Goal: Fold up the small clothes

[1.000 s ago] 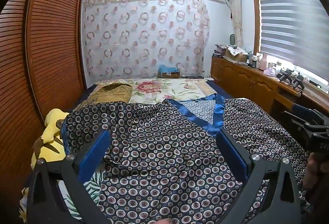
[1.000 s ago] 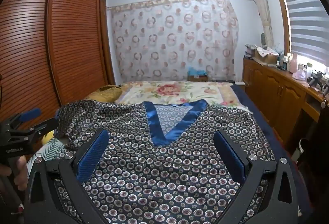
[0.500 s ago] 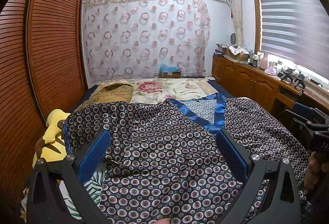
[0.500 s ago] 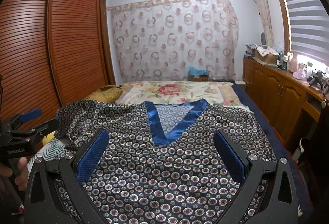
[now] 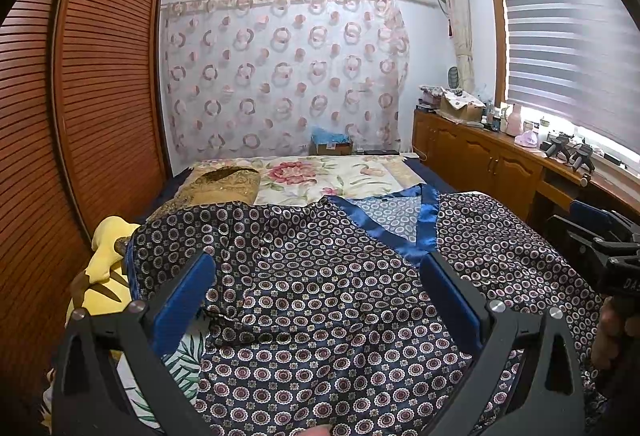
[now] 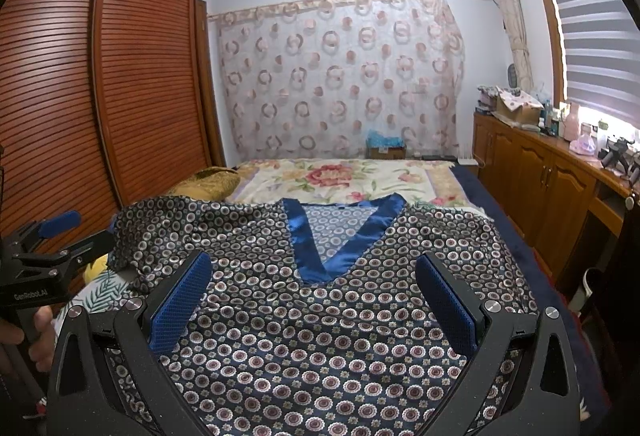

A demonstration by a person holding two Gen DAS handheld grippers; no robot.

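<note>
The shirt (image 6: 320,316) lies flat on the bed (image 6: 360,176), front up. The left tool (image 5: 316,300) and right tool (image 6: 316,292) both hover wide, holding nothing. Grab the bunched left sleeve (image 5: 172,236) first and smooth it.

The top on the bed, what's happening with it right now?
A person holds a gripper in each hand above a dark patterned top with a blue V-neck trim, spread front-up on the bed. The left gripper and the right gripper are both open and grip nothing. No fold shows yet; the sleeve on the left side lies rumpled near a yellow plush toy.
</note>
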